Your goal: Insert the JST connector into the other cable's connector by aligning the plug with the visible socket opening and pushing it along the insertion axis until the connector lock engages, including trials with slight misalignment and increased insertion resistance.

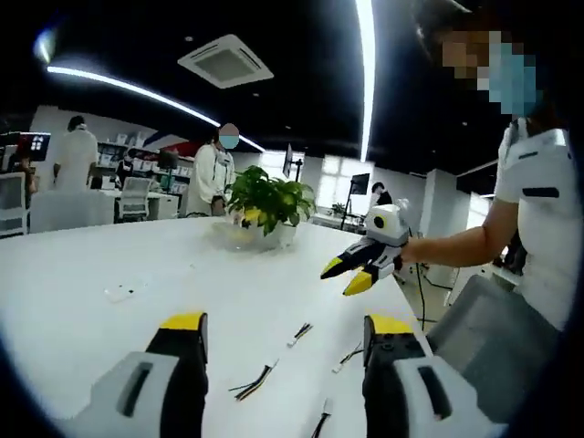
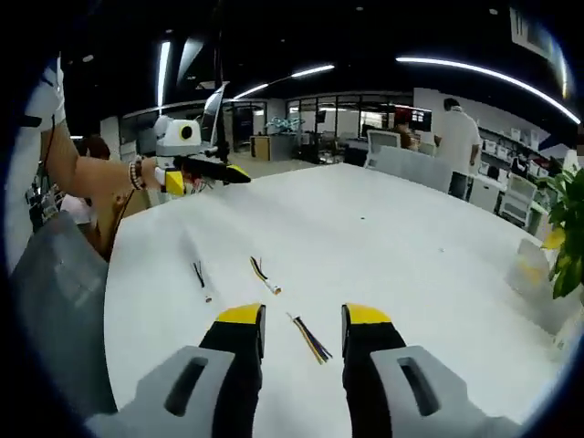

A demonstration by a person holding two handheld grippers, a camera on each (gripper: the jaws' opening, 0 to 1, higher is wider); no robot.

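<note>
Both pairs of fingers stand spread and empty, since I have picked up nothing yet; my left gripper (image 1: 285, 333) hovers over the short cables (image 1: 255, 381) lying loose on the white table (image 1: 109, 237), my right gripper (image 2: 303, 321) above a yellow-and-dark cable (image 2: 310, 339), so I can choose the mating pair; beyond stand a potted plant (image 1: 266, 201), office desks and bright ceiling strips.

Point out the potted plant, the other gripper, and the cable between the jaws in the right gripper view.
potted plant (image 1: 266, 201): left gripper view, on the green leaves.
right gripper (image 1: 353, 275): left gripper view, between its yellow tips.
cable (image 2: 311, 339): right gripper view, on the middle of its wires.
</note>
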